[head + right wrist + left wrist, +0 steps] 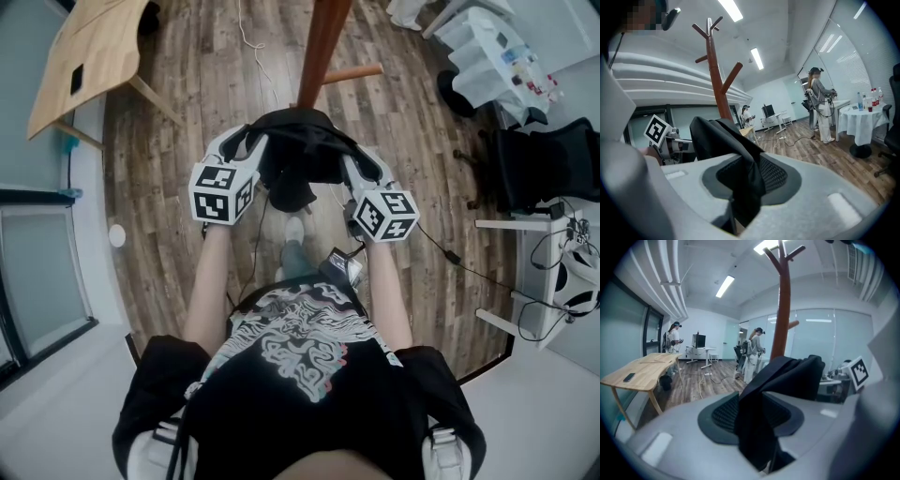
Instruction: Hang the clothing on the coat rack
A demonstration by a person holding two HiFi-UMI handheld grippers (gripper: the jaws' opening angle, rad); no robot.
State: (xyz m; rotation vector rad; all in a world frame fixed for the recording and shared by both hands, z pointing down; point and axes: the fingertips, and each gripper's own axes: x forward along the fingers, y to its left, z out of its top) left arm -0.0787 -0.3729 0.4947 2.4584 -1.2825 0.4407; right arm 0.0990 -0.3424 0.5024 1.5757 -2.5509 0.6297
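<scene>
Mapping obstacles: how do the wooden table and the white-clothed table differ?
The wooden table has a bare, light top on splayed legs; the white-clothed table is draped and stands on a dark base. The wooden table holds a small dark item; the white-clothed table holds bottles. Both stand on the plank floor.

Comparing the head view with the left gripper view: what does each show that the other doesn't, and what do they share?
Only the head view: the person's arms and printed shirt, and a white-clothed table. Only the left gripper view: the rack's top prongs, two people across the room, and ceiling lights. Both: the black garment, the rack's pole and the wooden table.
</scene>
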